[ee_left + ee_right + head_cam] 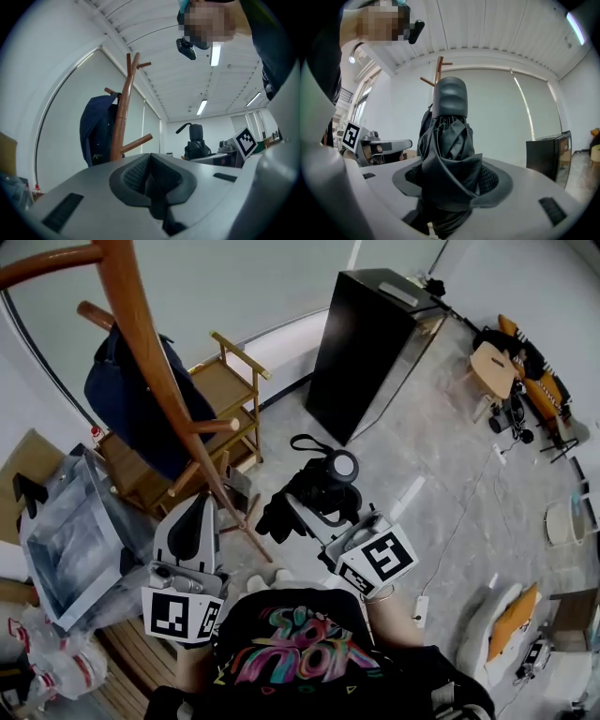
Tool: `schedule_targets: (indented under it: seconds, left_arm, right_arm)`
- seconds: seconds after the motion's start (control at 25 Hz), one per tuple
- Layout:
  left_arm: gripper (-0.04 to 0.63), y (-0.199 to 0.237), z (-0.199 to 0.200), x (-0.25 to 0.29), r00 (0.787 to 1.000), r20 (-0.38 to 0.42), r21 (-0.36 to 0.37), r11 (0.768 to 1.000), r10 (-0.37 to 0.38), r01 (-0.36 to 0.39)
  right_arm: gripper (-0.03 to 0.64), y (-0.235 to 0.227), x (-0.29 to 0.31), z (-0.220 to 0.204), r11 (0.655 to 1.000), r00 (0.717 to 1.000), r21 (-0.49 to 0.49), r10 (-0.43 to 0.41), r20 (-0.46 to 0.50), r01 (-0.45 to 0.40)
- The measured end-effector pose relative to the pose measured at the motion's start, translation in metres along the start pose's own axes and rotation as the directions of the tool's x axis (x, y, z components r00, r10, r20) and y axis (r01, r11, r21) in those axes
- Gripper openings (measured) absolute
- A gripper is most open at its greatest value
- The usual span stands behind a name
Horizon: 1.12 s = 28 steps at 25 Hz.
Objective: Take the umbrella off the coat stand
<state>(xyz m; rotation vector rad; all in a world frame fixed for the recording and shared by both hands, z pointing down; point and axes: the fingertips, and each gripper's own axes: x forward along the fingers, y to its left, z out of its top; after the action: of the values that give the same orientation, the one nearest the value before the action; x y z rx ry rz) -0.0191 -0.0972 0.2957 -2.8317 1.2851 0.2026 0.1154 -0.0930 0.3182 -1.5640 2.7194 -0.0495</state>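
Note:
The wooden coat stand (pixel 141 334) rises at the upper left of the head view, and a navy garment (pixel 131 399) hangs on it. The folded black umbrella (pixel 323 488) is clear of the stand, out over the floor, with my right gripper (pixel 302 510) shut across its bundled canopy. In the right gripper view the umbrella (pixel 447 150) stands upright between the jaws of my right gripper (pixel 449 180), its rounded handle (pixel 451 98) on top and the coat stand (pixel 439 65) behind it. My left gripper (pixel 200 507) is shut and holds nothing, close to the stand's lower pegs. In the left gripper view my left gripper (pixel 150 173) points at the coat stand (pixel 123 112).
A tall black cabinet (pixel 366 343) stands behind the umbrella. A wooden shelf rack (pixel 225 390) sits beside the stand and a plastic-wrapped box (pixel 66 540) lies at the left. A wooden stool (pixel 494 369) and cables are on the floor at the far right.

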Motion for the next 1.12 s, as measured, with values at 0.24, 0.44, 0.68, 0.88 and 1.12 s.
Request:
schedule_targets:
  seconds: [0.24,0.44,0.68,0.88,1.12]
  left_arm:
    - [0.025,-0.021,-0.004,0.021,0.997,-0.013,-0.01,0.997,-0.08,0.08]
    - [0.025,-0.038,-0.005,0.032,0.993,-0.021,-0.018,0.993,-0.114,0.113]
    - [0.025,-0.024,-0.017,0.035,0.992,-0.028,-0.033,0.992,-0.125,0.124]
    - [0.025,-0.018,-0.02,0.036,0.993,-0.03,-0.04,0.993,-0.116,0.115]
    - [0.025,-0.013,-0.021,0.035,0.994,-0.032,-0.035,0.994,-0.102,0.101]
  right_arm:
    - [0.273,-0.027,-0.041,-0.006,0.993,0.993,0.023,-0.115,-0.023,0.115]
    - [0.272,-0.049,-0.077,-0.014,0.98,0.978,0.021,-0.197,-0.061,0.199]
    - [0.27,-0.058,-0.084,-0.036,0.961,0.957,0.034,-0.271,-0.099,0.276]
    - [0.268,-0.066,-0.088,-0.042,0.955,0.953,0.059,-0.284,-0.11,0.291]
    - [0.268,-0.068,-0.085,-0.048,0.956,0.951,0.044,-0.281,-0.126,0.289]
